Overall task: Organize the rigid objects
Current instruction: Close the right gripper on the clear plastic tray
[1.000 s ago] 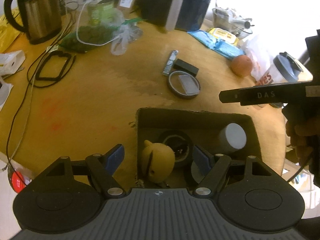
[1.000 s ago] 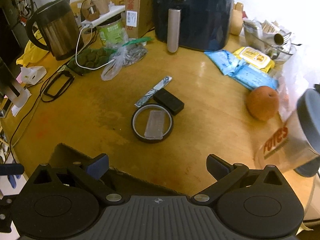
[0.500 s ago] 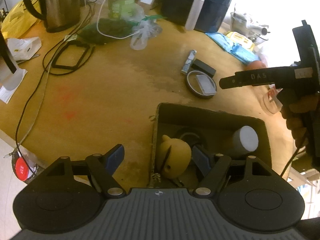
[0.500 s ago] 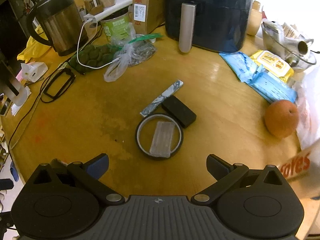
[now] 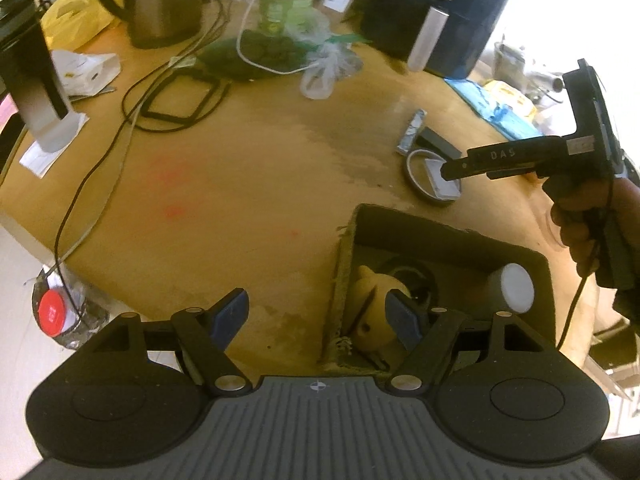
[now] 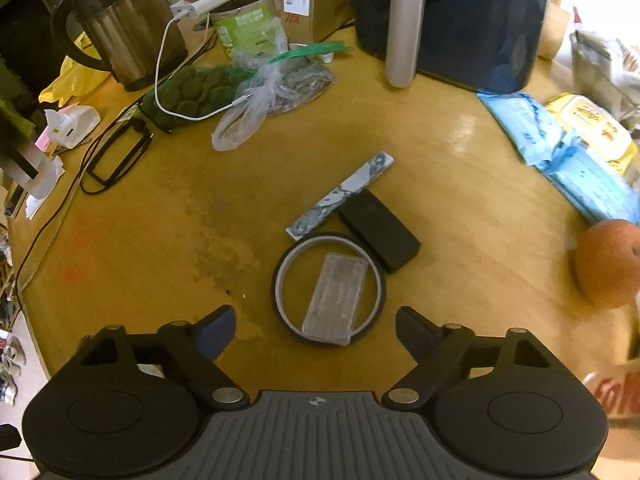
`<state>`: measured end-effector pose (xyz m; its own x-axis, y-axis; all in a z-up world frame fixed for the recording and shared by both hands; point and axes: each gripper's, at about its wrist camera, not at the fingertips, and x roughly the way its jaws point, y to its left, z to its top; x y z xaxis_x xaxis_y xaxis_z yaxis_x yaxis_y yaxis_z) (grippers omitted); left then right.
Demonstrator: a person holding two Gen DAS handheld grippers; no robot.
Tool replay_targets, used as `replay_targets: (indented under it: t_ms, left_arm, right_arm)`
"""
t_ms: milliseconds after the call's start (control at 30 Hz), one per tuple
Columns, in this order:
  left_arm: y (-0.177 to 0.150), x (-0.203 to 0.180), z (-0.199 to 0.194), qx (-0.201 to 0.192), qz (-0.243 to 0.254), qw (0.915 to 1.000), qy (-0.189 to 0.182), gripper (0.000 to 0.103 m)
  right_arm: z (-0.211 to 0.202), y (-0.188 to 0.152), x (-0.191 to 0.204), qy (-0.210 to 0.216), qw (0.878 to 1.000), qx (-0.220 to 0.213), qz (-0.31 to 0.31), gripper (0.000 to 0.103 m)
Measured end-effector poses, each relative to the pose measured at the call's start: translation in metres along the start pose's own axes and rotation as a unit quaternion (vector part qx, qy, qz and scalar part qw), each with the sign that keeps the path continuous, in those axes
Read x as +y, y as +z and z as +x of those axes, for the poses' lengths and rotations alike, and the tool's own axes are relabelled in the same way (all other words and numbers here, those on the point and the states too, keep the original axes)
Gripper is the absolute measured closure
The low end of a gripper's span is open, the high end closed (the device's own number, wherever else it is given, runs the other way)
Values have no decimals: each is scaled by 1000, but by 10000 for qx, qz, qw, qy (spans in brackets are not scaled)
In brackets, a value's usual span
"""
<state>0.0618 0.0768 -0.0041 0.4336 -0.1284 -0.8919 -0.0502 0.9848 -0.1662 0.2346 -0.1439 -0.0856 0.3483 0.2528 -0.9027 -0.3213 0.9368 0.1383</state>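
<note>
Fingers of the right gripper [image 6: 315,330] have just been narrowing yet stand spread, nothing pinched; they hang over the tabletop [image 6: 460,184] above a black ring [image 6: 280,276] that circles a clear flat block [image 6: 336,298]. Touching the ring's far side lie a black bar [image 6: 380,236] and a marbled strip [image 6: 340,200]. Left gripper [image 5: 318,318] fingers are spread too, empty, straddling the near left wall of the cardboard box [image 5: 452,232], which holds a yellow toy [image 5: 370,304] and a grey cylinder [image 5: 514,286]
</note>
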Motion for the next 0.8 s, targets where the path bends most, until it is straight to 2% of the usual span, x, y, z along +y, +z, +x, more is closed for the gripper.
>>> replay_targets:
  t_ms: [167,367,500,800]
  left_arm:
    - [-3,5,-2,7,-154,9999,73,28]
    - [-7,10,-4,25,-294,9995,140,28]
    - [-7,11,-4,24,-350,9992,185,28]
    - [-7,12,-4,30,-390,9990,214,28]
  right_arm:
    - [15,5,-3,72,9999,108,-48,40]
    - [31,8,-2,-4,9997,219,-97,55]
    - [42,9,-1,-168,9992,301,-204,62]
    - [52,11,5,-358,9983,292,-359,65]
